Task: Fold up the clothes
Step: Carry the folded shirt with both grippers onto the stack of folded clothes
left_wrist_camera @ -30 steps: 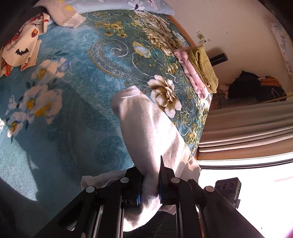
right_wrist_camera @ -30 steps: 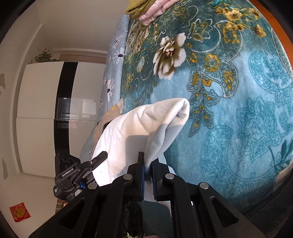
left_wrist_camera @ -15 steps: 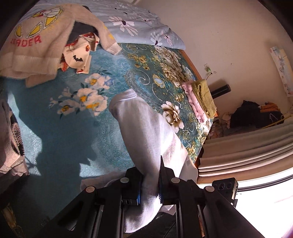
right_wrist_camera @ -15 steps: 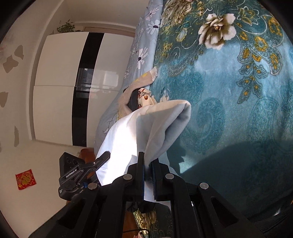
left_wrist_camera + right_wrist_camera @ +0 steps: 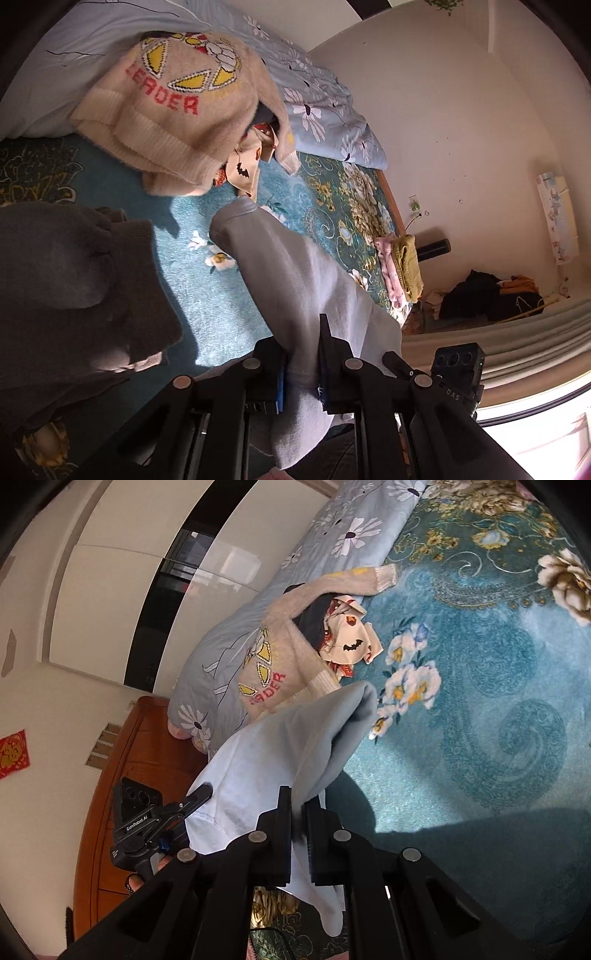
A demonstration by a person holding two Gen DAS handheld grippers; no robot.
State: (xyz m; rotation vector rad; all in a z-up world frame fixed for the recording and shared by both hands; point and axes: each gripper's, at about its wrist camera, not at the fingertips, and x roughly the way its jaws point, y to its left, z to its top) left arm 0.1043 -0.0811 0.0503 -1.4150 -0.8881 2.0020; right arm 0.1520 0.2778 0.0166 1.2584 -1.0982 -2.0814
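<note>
A pale grey garment [image 5: 291, 280] hangs between both grippers above the teal flowered blanket [image 5: 207, 291]. My left gripper [image 5: 301, 354] is shut on one edge of it, cloth bunched between the fingers. My right gripper [image 5: 297, 827] is shut on another edge of the same pale grey garment [image 5: 295, 738], which drapes to the left toward the other gripper's body [image 5: 147, 823]. The cloth's folded tip points away from both cameras.
A beige knitted sweater [image 5: 177, 107] and a bat-print cloth [image 5: 245, 170] lie piled by the blue flowered duvet [image 5: 325, 110]. A dark grey garment [image 5: 74, 288] lies at left. Folded pink and olive clothes [image 5: 400, 269] sit at the bed's far edge. A wooden headboard [image 5: 110, 775] stands left.
Both grippers have swung with the garment toward the head of the bed; the beige sweater and dark grey garment have come into view. Grips are unchanged.
</note>
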